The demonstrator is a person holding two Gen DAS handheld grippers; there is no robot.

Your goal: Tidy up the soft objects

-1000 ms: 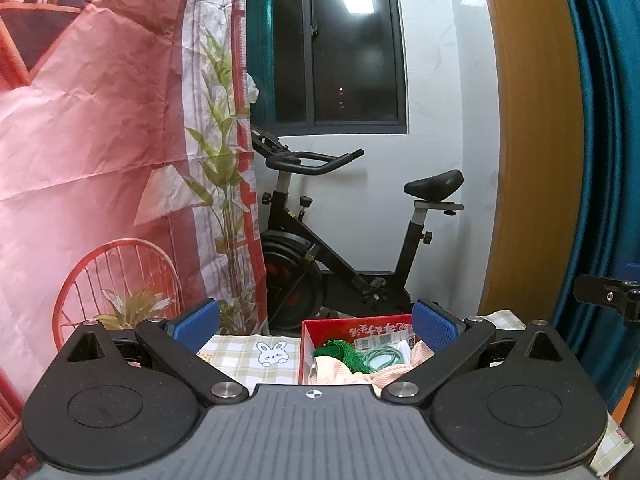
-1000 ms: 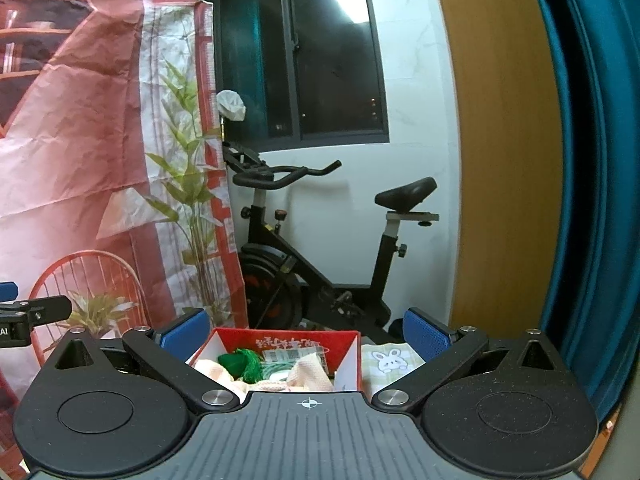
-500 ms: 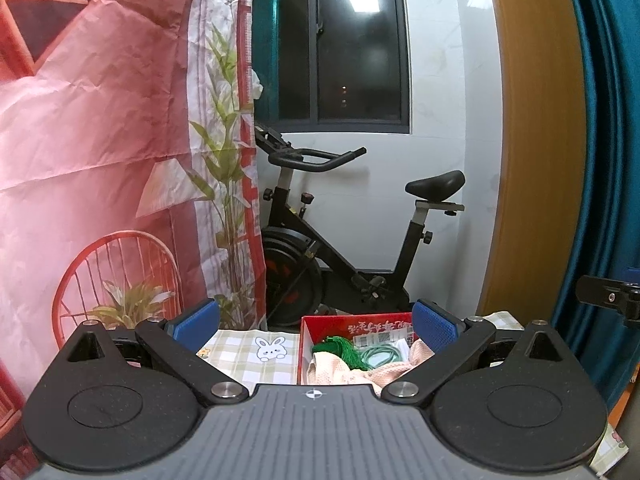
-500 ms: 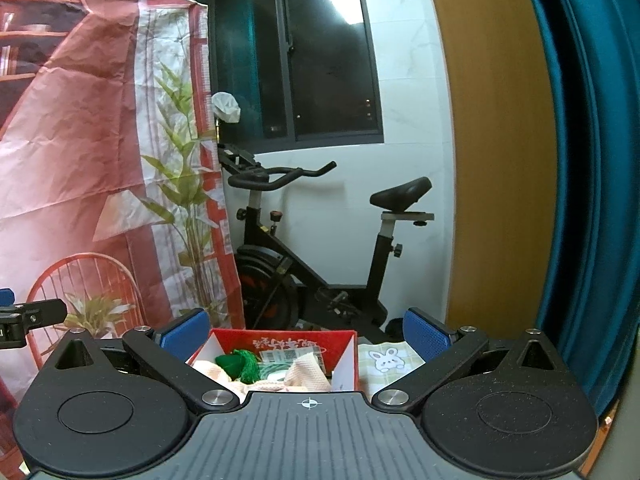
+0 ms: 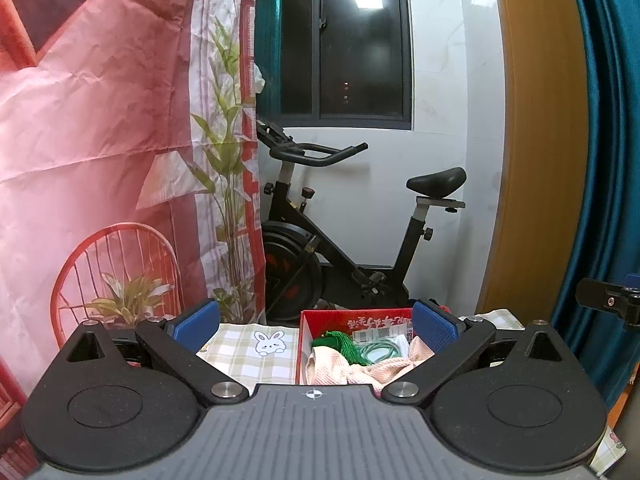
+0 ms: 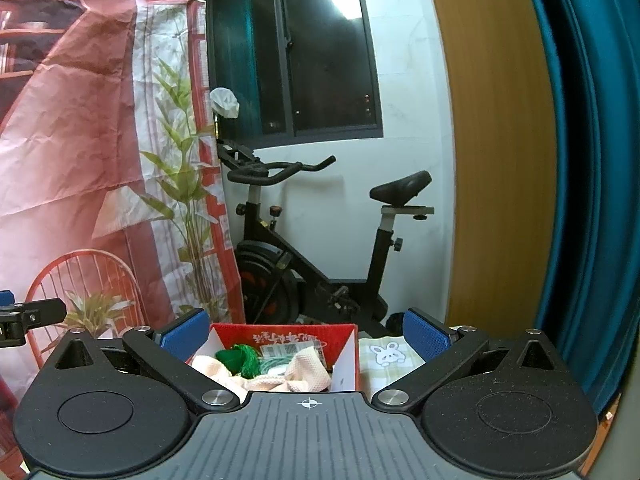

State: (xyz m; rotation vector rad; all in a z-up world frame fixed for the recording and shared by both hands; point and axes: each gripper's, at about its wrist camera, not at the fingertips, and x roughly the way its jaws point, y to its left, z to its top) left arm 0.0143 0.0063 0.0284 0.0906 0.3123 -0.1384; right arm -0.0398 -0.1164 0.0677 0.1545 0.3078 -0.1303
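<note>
A red cardboard box stands on a checked cloth with a rabbit print. Inside lie a peach waffle cloth, a green tassel and a green cord loop. My left gripper is open and empty, held above and in front of the box. My right gripper is open and empty too, with the box, the peach cloth and the tassel between its fingers in view. The box's lower part is hidden behind both gripper bodies.
A black exercise bike stands behind the table by a white wall. A red printed backdrop hangs at the left. A wooden panel and a teal curtain are at the right.
Both grippers have risen slightly and tilted a little; the view of the room has shifted. Both stay open and the box contents have not moved.
</note>
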